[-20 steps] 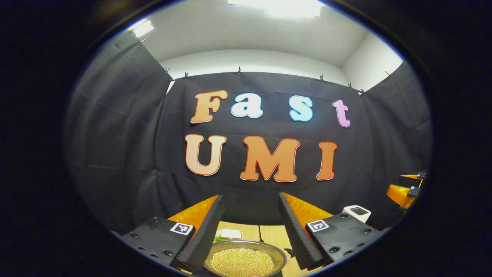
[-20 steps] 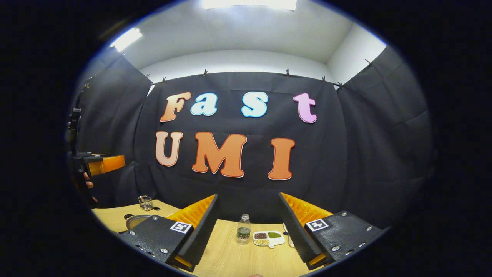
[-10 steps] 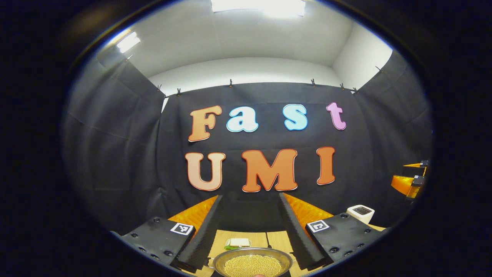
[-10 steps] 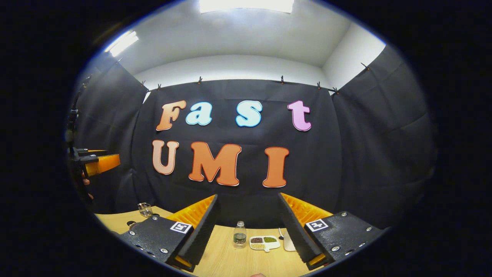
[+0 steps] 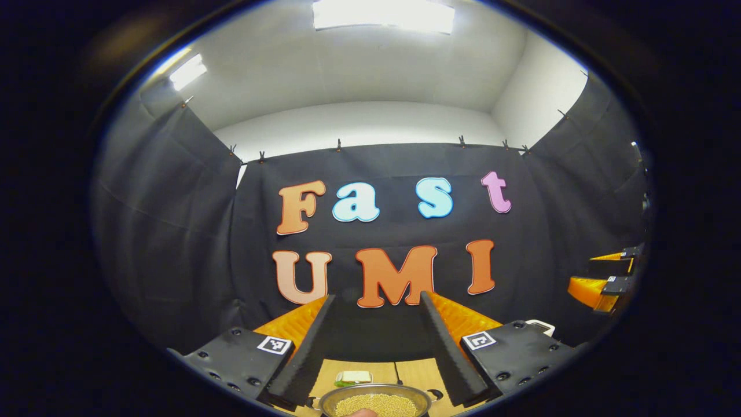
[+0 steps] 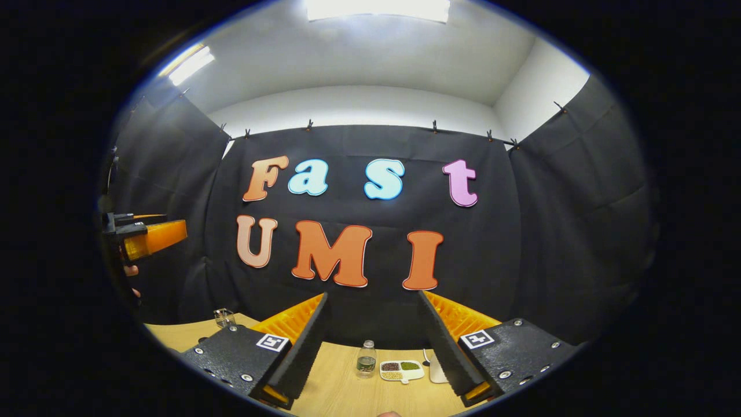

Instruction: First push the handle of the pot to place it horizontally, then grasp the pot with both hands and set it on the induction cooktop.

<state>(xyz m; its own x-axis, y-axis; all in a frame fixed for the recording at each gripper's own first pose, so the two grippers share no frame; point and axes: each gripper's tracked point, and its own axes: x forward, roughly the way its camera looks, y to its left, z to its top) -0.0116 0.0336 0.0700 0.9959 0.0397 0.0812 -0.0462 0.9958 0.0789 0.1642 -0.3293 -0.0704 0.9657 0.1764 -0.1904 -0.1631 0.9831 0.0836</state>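
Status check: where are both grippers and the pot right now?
Left gripper open, held above the round steel pot of yellow grains. Right gripper open, over the wooden table. Pot untouched; nothing between the fingers.

A wooden table [image 6: 341, 388] holds a small clear bottle [image 6: 366, 359], a white divided dish [image 6: 400, 370] of coloured beans just beside it, and a small glass container [image 6: 223, 317] far left.

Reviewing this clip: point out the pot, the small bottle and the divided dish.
pot [image 5: 376, 403], left gripper view, on the yellow grains inside it.
small bottle [image 6: 366, 360], right gripper view, on its body.
divided dish [image 6: 400, 370], right gripper view, on its middle.
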